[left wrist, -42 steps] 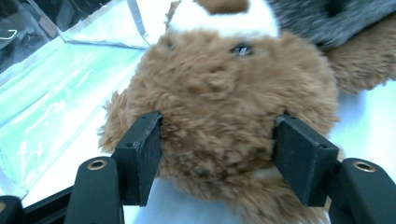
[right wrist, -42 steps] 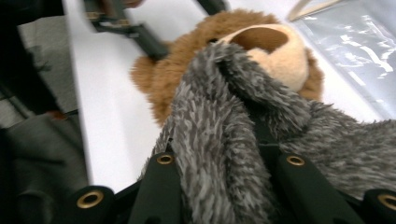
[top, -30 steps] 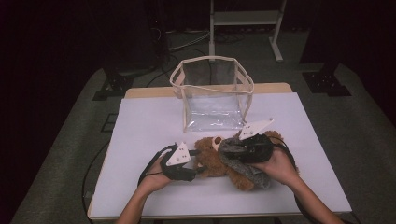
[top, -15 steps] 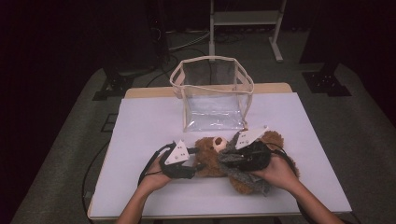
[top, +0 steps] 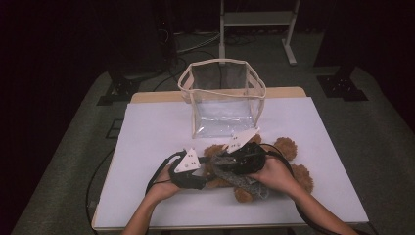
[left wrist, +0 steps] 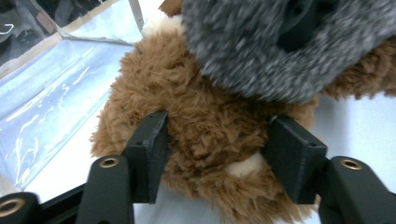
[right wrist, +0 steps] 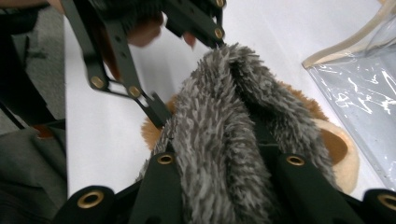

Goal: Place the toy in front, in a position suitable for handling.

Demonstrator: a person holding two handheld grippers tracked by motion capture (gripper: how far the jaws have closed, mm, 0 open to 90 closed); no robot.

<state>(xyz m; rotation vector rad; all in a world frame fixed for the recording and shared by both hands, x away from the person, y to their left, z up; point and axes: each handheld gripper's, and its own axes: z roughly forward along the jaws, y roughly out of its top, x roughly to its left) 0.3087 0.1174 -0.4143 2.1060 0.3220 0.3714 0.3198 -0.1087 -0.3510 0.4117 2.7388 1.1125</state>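
A brown teddy bear [top: 288, 147] lies on the white table [top: 147, 132] in front of a clear bag. My left gripper [top: 204, 177] comes in from the left; its jaws press into the bear's brown fur [left wrist: 205, 121] on both sides and have just been opening a little. My right gripper [top: 222, 164] reaches over the bear from the right, shut on a grey fuzzy cloth [right wrist: 224, 130] that drapes over its jaws. That grey cloth [left wrist: 252, 51] hangs right above the bear part the left gripper holds. The right fingertips are hidden under the cloth.
A clear plastic bag [top: 222, 103] with a beige rim stands open and upright behind the bear, close to its head. The table's near edge lies just below the hands. A metal stand [top: 254, 19] is on the floor beyond the table.
My right gripper has shifted left with the grey cloth, closer to the left gripper and further over the bear. The left hand has stayed in place.
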